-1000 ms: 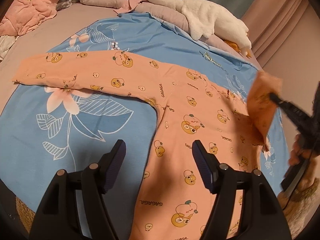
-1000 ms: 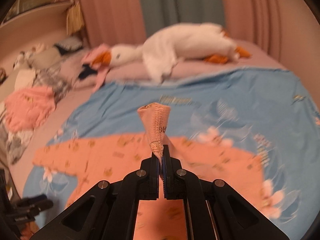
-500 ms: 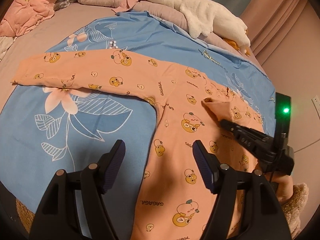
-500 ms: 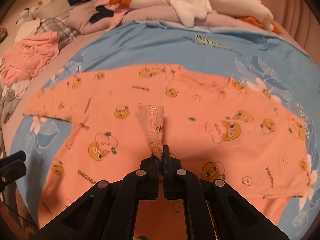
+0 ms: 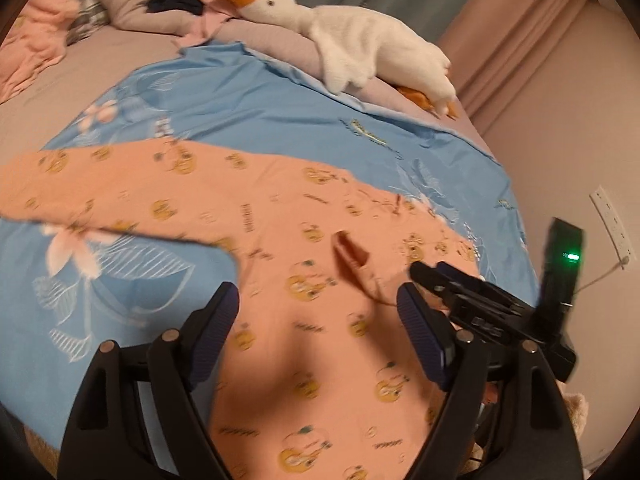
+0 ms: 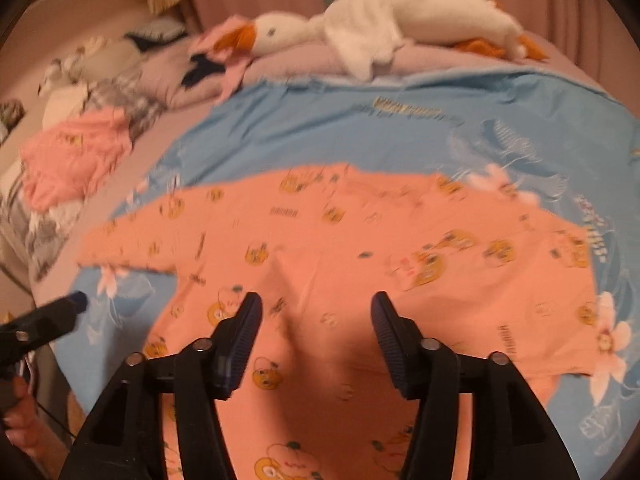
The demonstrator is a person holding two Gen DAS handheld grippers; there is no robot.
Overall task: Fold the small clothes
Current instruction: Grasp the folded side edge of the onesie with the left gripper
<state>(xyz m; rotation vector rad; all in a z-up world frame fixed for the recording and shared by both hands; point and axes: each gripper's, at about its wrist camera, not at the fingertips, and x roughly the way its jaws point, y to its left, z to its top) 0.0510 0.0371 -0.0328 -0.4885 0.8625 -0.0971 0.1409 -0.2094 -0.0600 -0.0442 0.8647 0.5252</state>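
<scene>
A small orange long-sleeved top (image 5: pixel 280 264) with yellow cartoon prints lies flat on a blue floral sheet (image 5: pixel 248 108). Its left sleeve (image 5: pixel 80 184) stretches out to the left. Its right sleeve (image 5: pixel 356 264) is folded in over the chest, with the cuff lying on the body. My left gripper (image 5: pixel 318 320) is open and empty above the lower body. My right gripper (image 6: pixel 316 320) is open and empty just above the folded sleeve (image 6: pixel 296 280); it also shows in the left wrist view (image 5: pixel 452 292) at the right.
A white plush goose (image 5: pixel 360 48) lies along the far edge of the bed. Pillows and a pile of pink clothes (image 6: pixel 72 152) sit at the far left. A wall with a socket (image 5: pixel 612 220) stands at the right.
My right gripper carried the right sleeve cuff across onto the chest, then opened and let it go. The sleeve now lies folded on the body. My left gripper stayed open and shifted slightly.
</scene>
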